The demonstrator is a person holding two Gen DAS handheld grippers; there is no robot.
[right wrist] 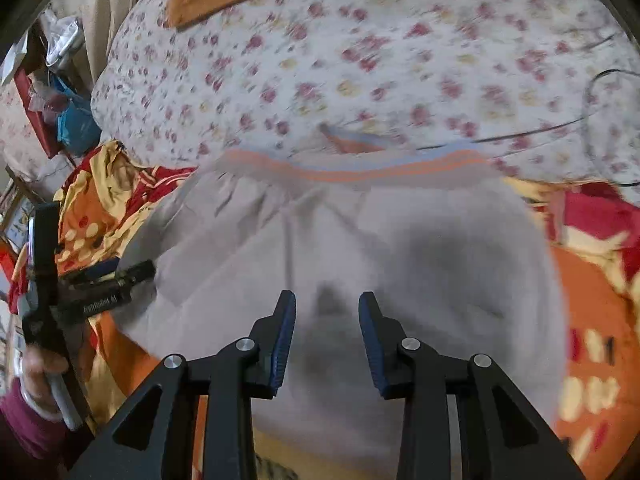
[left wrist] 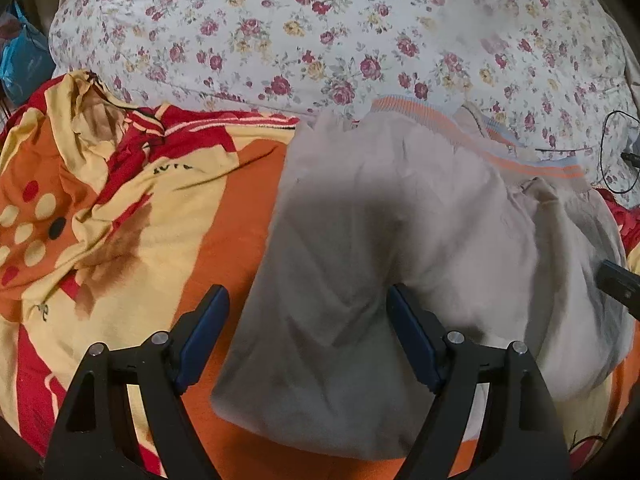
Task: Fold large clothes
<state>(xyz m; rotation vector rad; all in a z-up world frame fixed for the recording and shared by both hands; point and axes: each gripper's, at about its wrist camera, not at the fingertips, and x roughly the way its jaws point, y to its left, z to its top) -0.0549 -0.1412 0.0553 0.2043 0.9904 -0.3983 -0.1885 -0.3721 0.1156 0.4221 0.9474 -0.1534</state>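
A pale grey sweatshirt (left wrist: pixel 380 220) with an orange and blue striped band (left wrist: pixel 520 160) lies folded on the bed. My left gripper (left wrist: pixel 306 292) hovers over its near left part, open wide, with nothing pressed between the pads. One of the right gripper's fingers (left wrist: pixel 618 284) shows at the far right edge, over the cloth. In the blurred right wrist view, my right gripper (right wrist: pixel 326 296) stands partly open above the middle of the sweatshirt (right wrist: pixel 400 240), holding nothing. The striped band (right wrist: pixel 360 172) runs along its far edge. A hand (right wrist: pixel 36 376) in a maroon sleeve holds the left gripper's handle at the left.
Under the sweatshirt lies an orange, yellow and red blanket (left wrist: pixel 100 200), rumpled at the left. A floral quilt (left wrist: pixel 320 40) fills the far side. A black cable (left wrist: pixel 612 152) loops at the right. Blue bags and clutter (right wrist: pixel 76 120) sit off the bed's left end.
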